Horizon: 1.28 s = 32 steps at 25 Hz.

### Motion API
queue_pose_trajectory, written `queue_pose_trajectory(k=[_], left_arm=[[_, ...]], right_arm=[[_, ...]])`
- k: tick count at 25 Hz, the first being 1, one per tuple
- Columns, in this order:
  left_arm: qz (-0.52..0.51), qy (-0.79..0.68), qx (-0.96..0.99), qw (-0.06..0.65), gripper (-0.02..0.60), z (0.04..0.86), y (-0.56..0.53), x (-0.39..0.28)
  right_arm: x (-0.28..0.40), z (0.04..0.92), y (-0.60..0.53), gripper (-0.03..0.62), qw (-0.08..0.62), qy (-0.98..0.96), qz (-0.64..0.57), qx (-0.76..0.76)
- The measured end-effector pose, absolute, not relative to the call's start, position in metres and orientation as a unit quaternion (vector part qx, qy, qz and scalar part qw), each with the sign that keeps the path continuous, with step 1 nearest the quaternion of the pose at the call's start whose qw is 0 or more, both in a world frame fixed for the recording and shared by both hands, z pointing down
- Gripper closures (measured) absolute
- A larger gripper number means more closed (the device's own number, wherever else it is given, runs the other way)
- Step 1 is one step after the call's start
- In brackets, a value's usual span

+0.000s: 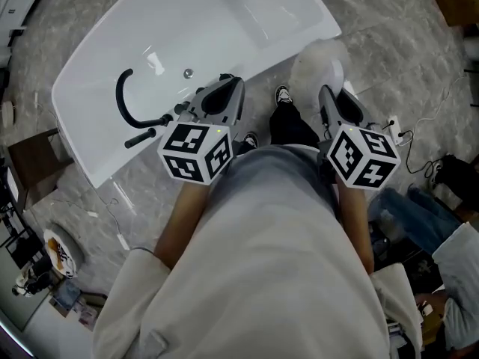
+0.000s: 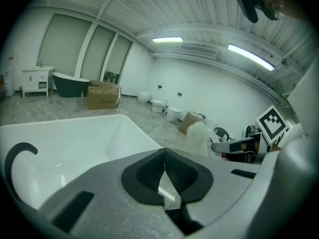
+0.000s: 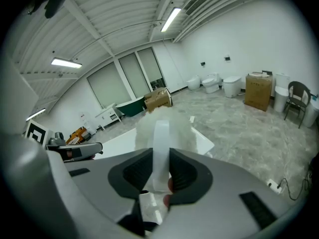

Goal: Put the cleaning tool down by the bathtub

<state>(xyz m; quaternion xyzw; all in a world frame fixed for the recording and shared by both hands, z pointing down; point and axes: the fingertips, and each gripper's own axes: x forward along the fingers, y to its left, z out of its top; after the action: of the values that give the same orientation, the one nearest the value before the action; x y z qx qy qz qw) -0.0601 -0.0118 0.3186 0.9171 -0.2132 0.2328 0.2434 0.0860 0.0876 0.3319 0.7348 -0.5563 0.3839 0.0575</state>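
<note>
1. We see one white fluffy cleaning tool (image 1: 318,66) with a puffy round head on a flat translucent white handle (image 3: 160,148). It hangs just beside the corner of the white oval bathtub (image 1: 187,21), over the grey marbled floor (image 1: 389,43).
2. Our right gripper (image 1: 327,96) is clamped on that handle.
3. Our left gripper (image 1: 224,88), over the bathtub's rim, has its jaws pressed together on nothing.
4. We count one tool, one bathtub, two grippers and one curved black hose (image 1: 122,99) inside the bathtub.
</note>
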Motion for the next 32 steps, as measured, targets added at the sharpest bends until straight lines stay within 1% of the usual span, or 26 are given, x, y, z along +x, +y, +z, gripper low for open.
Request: queue_pose_trajectory(k=[10, 20, 32], left_arm=[[0.224, -0.269, 0.901, 0.258, 0.578, 0.322, -0.043, -0.013], [0.217, -0.335, 0.873, 0.280, 0.578, 0.334, -0.063, 0.005], [0.208, -0.399, 0.839, 0.306, 0.578, 0.345, -0.051, -0.009]], right_arm=[[0.142, 0.344, 0.036, 0.510, 0.071, -0.603, 0.393, 0.690], [0.172, 0.356, -0.010, 0.510, 0.098, -0.655, 0.396, 0.637], [0.164, 0.372, -0.037, 0.510, 0.137, -0.705, 0.395, 0.573]])
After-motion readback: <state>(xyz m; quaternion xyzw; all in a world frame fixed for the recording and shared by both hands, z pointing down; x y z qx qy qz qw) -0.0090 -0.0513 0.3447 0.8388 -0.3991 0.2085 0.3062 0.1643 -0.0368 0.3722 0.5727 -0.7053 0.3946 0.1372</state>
